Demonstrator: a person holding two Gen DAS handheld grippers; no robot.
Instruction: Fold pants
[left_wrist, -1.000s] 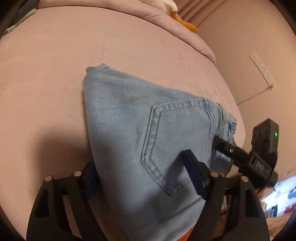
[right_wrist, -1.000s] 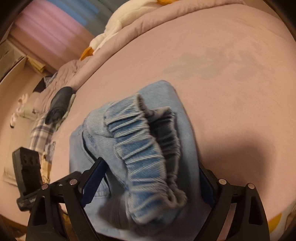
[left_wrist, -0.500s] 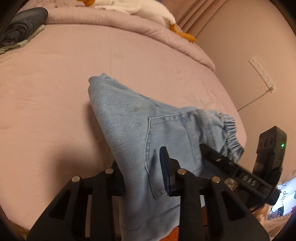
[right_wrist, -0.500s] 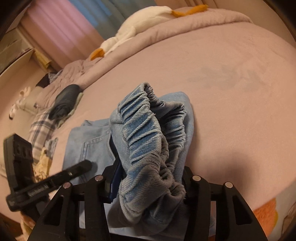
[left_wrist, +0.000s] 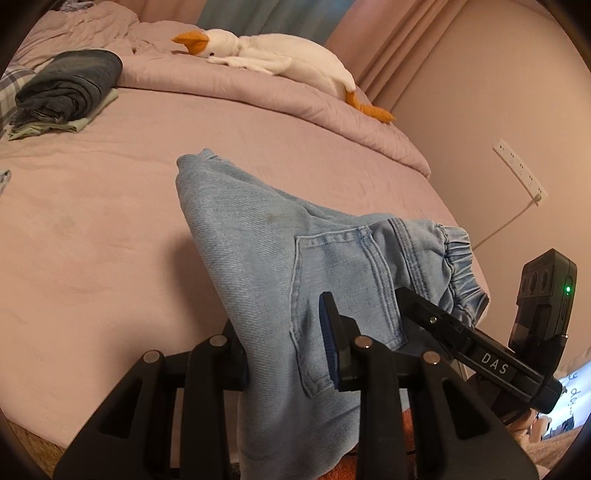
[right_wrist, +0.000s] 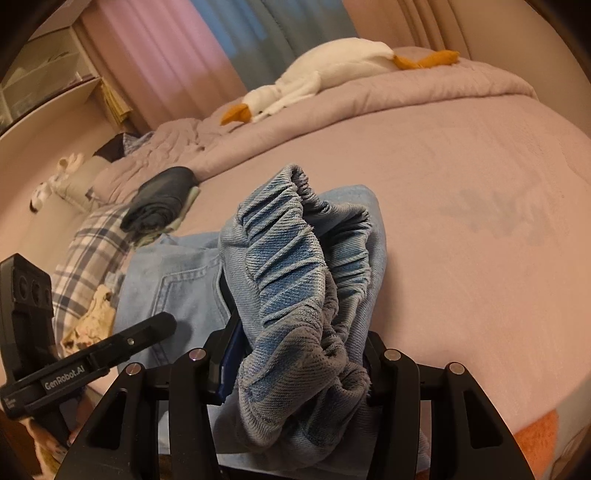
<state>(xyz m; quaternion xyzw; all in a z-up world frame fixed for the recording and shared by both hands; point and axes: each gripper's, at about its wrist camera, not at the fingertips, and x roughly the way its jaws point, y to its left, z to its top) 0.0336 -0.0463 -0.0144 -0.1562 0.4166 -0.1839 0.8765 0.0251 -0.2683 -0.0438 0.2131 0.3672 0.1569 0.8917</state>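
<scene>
Light blue denim pants (left_wrist: 280, 236) lie folded on the pink bed (left_wrist: 92, 229), their near end lifted off the sheet. My left gripper (left_wrist: 284, 354) is shut on the pants near the back pocket (left_wrist: 343, 280). My right gripper (right_wrist: 295, 373) is shut on the gathered elastic waistband (right_wrist: 288, 266), which bunches up between its fingers. The right gripper also shows in the left wrist view (left_wrist: 461, 332), and the left gripper in the right wrist view (right_wrist: 122, 343). The pants' far corner (left_wrist: 199, 158) rests on the sheet.
A white plush goose (left_wrist: 273, 59) lies on the folded quilt (left_wrist: 295, 99) at the far side. A rolled dark garment (left_wrist: 70, 85) sits on folded clothes at far left. A plaid cloth (right_wrist: 88, 254) lies left. A wall with a power strip (left_wrist: 521, 173) stands right.
Both grippers closed from wide open onto the pants and lifted the near end. The cameras rose and tilted up, so the goose and far bedding came into view.
</scene>
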